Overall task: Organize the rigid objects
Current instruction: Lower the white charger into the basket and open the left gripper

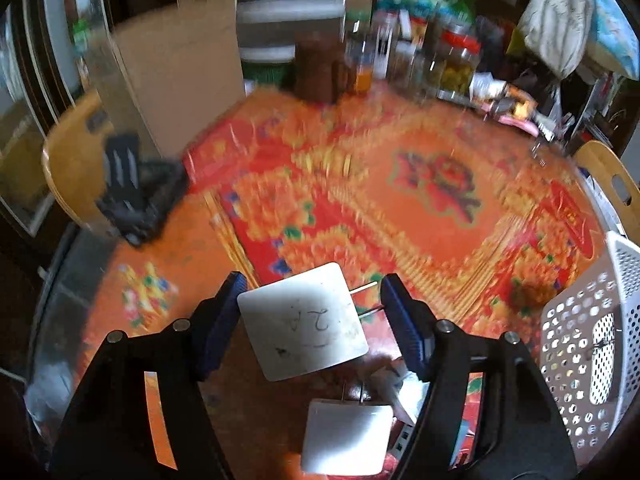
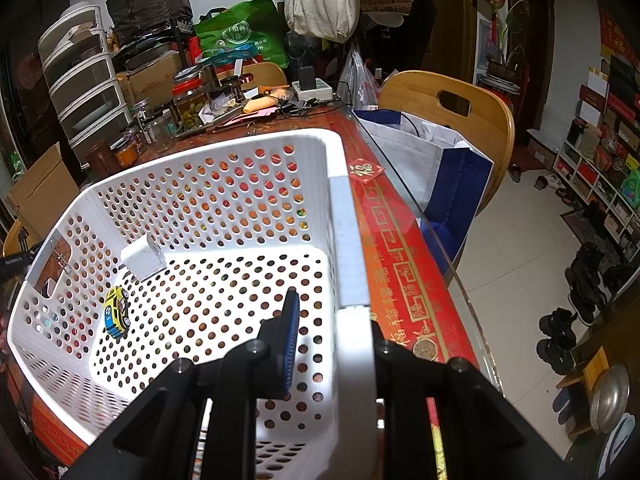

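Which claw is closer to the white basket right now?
Right. The right claw straddles the white basket at its near rim wall, one finger inside. The left claw is off to the basket's side over the table, around a white charger.
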A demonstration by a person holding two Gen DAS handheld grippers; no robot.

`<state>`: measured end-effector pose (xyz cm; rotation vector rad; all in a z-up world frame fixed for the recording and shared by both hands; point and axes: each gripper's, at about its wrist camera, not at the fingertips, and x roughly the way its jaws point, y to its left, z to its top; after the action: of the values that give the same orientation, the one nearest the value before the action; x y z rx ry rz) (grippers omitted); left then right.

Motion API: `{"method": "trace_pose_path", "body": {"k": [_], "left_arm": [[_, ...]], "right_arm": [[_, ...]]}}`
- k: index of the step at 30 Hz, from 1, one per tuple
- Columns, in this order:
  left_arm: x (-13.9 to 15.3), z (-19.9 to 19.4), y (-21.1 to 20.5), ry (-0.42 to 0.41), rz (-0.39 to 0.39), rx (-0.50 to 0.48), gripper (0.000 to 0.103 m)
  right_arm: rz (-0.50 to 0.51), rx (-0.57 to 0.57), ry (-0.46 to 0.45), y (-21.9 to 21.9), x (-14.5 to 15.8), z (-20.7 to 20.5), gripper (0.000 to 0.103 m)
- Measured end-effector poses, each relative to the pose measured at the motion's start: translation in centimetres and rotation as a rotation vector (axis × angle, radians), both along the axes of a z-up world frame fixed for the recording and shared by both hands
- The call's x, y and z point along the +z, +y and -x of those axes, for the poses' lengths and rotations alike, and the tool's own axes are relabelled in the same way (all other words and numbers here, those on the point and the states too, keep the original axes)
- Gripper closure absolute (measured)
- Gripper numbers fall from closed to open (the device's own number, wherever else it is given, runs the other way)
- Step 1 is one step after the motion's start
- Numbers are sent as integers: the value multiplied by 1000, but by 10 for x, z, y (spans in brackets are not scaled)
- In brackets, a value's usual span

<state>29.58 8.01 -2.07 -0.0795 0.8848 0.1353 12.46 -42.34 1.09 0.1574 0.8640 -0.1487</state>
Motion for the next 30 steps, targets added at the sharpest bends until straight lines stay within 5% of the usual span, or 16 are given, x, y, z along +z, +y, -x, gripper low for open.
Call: {"method": "trace_pose_path", "body": {"k": [6, 12, 15, 22, 30], "left_arm": [[75, 39, -37, -191, -66, -78, 36], [130, 72, -127, -228, -67, -371, 36], [138, 84, -192, -206, -145, -530, 36], [88, 72, -314, 28, -409, -732, 35], [18, 46, -366, 277, -453, -844, 35]], "right_arm": [[-2, 2, 0, 0, -1, 0, 83], [-3, 2, 0, -1, -2, 0, 83], [-3, 2, 4, -1, -2, 0, 83], [-13, -2, 3, -2, -2, 0, 83], [-20, 3, 7, -3, -3, 0, 83]]}}
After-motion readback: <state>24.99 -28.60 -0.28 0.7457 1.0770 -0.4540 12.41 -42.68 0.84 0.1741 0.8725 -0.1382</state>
